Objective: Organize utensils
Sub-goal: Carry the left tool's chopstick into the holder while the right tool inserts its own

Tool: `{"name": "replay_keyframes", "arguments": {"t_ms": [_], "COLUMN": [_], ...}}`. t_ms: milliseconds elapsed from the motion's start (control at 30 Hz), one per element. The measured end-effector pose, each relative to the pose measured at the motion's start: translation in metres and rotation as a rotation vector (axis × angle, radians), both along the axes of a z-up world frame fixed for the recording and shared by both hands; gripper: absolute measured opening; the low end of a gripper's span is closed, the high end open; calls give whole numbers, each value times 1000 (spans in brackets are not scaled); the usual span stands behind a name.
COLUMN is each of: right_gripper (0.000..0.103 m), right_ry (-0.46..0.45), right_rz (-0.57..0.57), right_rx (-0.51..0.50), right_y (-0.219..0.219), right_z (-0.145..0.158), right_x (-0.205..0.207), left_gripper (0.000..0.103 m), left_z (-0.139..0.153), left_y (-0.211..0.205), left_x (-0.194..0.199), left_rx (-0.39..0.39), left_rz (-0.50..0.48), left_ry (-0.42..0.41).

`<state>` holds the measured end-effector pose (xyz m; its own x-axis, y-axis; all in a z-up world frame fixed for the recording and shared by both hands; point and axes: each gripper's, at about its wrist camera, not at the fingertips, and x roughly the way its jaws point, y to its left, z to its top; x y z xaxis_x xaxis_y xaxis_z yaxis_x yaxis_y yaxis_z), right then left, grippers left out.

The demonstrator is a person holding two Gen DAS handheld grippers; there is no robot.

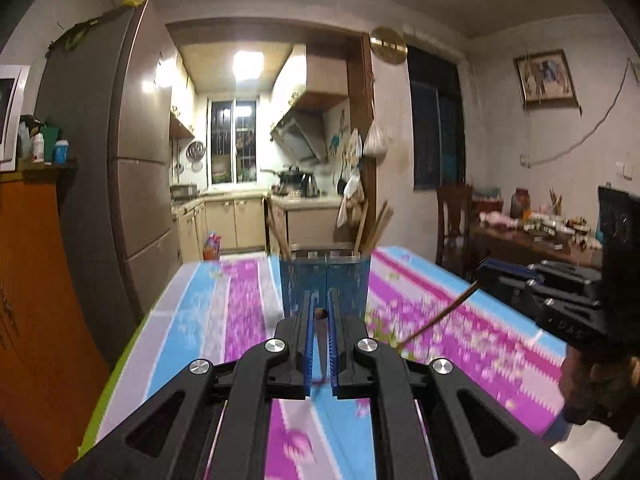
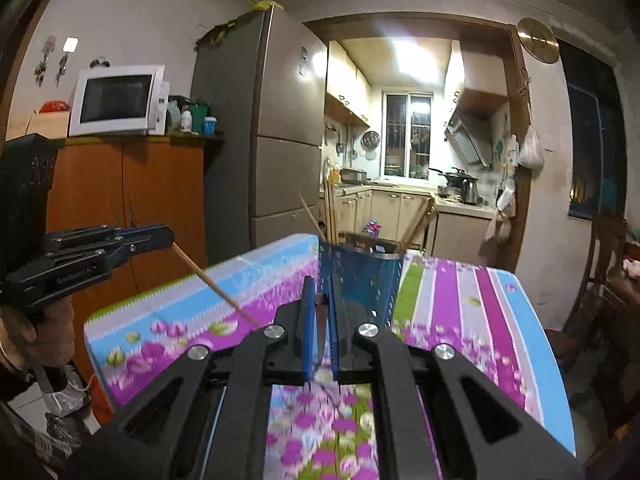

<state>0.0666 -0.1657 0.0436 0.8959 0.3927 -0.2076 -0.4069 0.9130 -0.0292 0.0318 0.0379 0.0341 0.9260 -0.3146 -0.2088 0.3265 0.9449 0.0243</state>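
Both grippers are up off the bench (image 1: 208, 300) now, side by side over the flowered purple-and-blue cloth, each pinching a single wooden chopstick. The left gripper (image 1: 320, 312) has its blue-padded fingers pressed together on the left chopstick (image 1: 320, 314), whose blunt end shows as a round brown dot between the tips, the rest running down toward the camera. From the right wrist view that same left gripper (image 2: 160, 238) sits out to the side, a person's hand (image 2: 36, 328) wrapped round its handle, and the left chopstick (image 2: 216, 286) slants down from its tip toward the cloth. The right gripper (image 2: 320, 308) is likewise squeezed tight, with the right chopstick a dark sliver between the pads; in the left wrist view the right gripper (image 1: 486, 270) comes in from the right edge, and the right chopstick (image 1: 440, 314) hangs at a slant below its tip, its lower end just above the cloth. Straight ahead of both, at the far middle of the bench, stands the blue perforated holder (image 1: 324, 280), upright, with several chopsticks (image 1: 378, 224) already leaning out of it on either side. The holder (image 2: 360, 280) is apart from both grippers, neither held stick reaching it. Behind it all are the tall fridge (image 2: 276, 128) and the lit kitchen.
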Motion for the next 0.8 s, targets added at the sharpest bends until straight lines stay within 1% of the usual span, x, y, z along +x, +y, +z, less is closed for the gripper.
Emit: {"name": "replay_keyframes", "arguments": {"t_ms": [100,267,433,500,567,700,800], "right_gripper": [5,5,5,5,5,5,5], "right_ry": [-2,19,47,51,47,44,42], "right_rz": [13,31,34,34,34,37,36], "right_rx": [16,54,88,96,104,114,109], "right_y": [0,2,6,9,11,12,16], "right_z": [13,28,37,41,45,51,54], "right_x": [12,23,26,27,25,24,22], "left_gripper": [7,7,7,7,7,7,7], "left_z": [15,32,48,52,55,54,51], "left_y": [-1,-5,-18,-20,-25,-36,-42], "left_x": [12,27,30,31,30,30,31], "left_rx": [-20,-46,-10,-7,14,72,101], "left_rz": [-14,-26,4,15,49,110,141], "left_ry": [-2,39,46,47,30,0,-8]}}
